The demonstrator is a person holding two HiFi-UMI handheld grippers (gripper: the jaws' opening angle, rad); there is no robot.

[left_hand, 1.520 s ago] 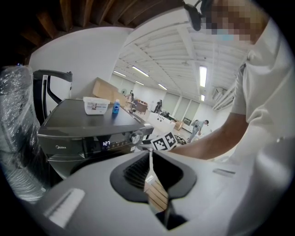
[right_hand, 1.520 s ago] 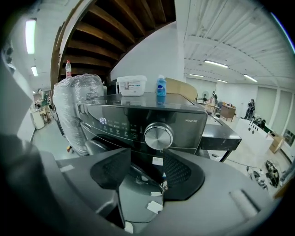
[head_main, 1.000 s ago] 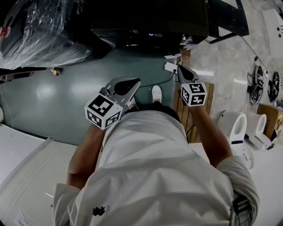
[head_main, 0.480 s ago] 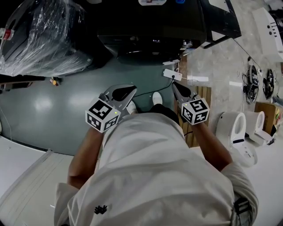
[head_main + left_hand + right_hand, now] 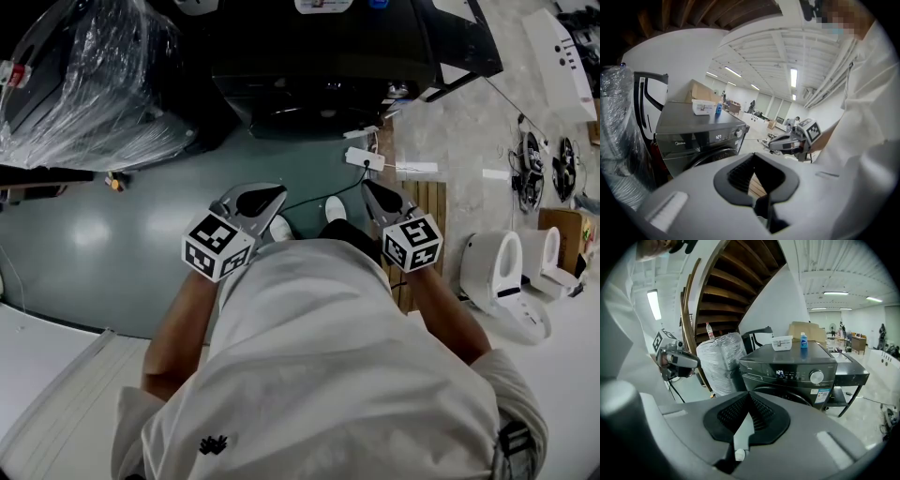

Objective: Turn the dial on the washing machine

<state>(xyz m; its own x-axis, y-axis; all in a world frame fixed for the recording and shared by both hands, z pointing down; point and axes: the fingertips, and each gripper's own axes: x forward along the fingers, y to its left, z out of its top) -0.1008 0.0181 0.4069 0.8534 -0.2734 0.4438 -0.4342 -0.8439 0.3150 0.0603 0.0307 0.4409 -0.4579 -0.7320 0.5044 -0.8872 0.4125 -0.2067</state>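
Left claw (image 5: 753,158) and right claw (image 5: 749,397) are clenched, empty; the dial (image 5: 816,377), seen at three o'clock, is graspable only by a released claw.

A person in a white shirt (image 5: 319,375) holds the left gripper (image 5: 267,197) and the right gripper (image 5: 373,192) out over the grey-green floor (image 5: 94,225), both pointing toward the dark washing machine (image 5: 323,56) at the floor's far edge. Left of the machine stands a bulky plastic-wrapped thing (image 5: 89,84). A white power strip (image 5: 364,157) lies on the floor near the machine's right corner, and white toilets (image 5: 495,267) stand toward the floor's right edge.
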